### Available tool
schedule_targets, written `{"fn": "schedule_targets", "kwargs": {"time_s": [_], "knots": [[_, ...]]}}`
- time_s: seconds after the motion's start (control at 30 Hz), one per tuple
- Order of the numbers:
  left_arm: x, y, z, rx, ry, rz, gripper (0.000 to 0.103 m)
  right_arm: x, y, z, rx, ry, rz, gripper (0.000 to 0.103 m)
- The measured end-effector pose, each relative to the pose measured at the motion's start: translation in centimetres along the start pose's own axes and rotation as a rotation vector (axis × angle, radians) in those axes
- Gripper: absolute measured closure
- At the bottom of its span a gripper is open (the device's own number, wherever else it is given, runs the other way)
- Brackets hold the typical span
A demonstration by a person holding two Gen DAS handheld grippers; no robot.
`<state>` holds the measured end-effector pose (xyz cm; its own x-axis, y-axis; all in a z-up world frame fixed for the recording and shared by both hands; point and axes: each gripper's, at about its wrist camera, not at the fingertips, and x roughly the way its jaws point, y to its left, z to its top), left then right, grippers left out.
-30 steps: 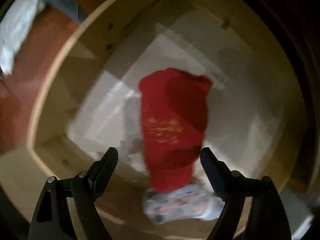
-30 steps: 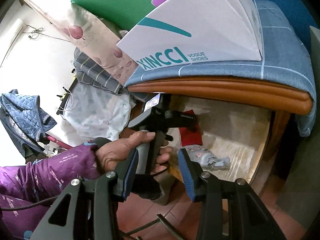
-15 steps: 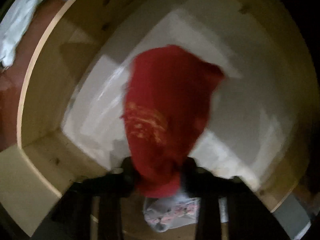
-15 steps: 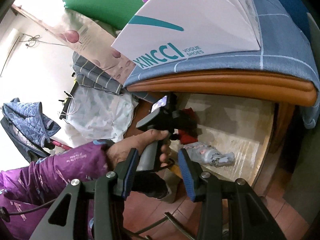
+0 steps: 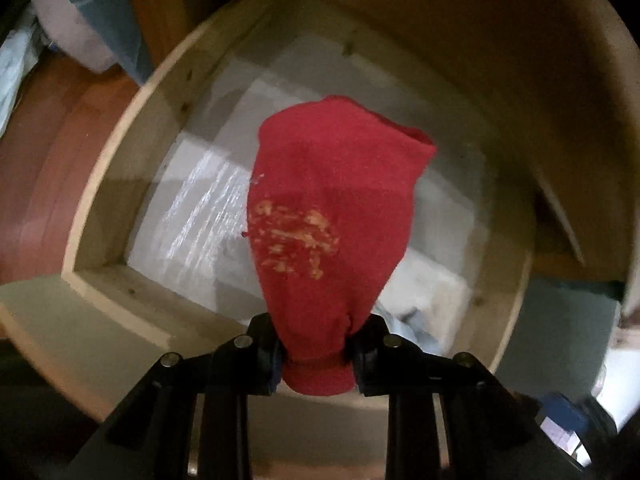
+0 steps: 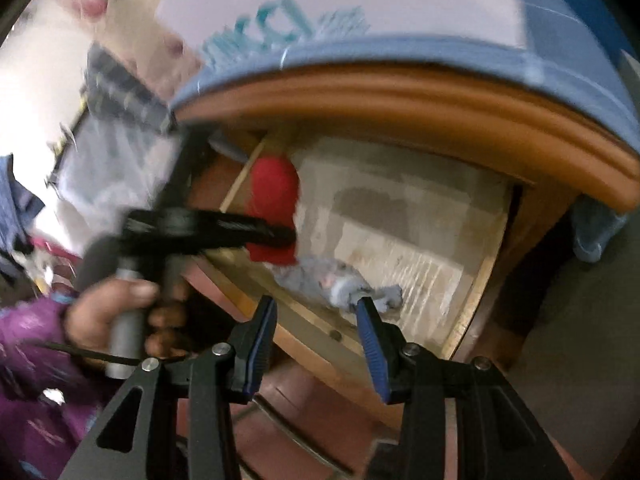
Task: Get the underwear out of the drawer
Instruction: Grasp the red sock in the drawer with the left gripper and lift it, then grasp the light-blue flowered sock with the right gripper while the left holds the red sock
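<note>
Underwear [image 5: 332,216] (red) between clamped left tongs [image 5: 316,354].

left wrist close above drawer [image 5: 100,184] looking down, right wrist farther back, both showing it

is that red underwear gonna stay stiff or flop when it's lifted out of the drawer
Likely floppy: the red underwear bunches where the left hand-held gripper pinches it. Probably light, since that small pinch carries it. It may sway or snag on the drawer wall.
</note>
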<state>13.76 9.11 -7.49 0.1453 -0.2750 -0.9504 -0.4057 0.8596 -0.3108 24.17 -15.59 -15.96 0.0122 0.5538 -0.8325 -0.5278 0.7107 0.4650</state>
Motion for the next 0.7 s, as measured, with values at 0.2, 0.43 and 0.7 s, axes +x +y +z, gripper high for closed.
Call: {"fn": "schedule_targets", "kwargs": {"time_s": [0.2,0.43,0.7], "knots": [[-3.6,0.5,-2.7,0.127,-0.086,-0.033,0.079,3.9,2.0,2.1,-0.130,0.133,-0.025,0.061],[-7.9,2.2,-4.4,0.246,-0.223,-0.051,0.078,11.9,2.4,3.5,-0.226,0.369,-0.162,0.061],[-11.1,3.3,-4.3,0.334,-0.282,-0.055,0.078,14.4,3.7,4.4,-0.296,0.466,-0.140,0.056]]}}
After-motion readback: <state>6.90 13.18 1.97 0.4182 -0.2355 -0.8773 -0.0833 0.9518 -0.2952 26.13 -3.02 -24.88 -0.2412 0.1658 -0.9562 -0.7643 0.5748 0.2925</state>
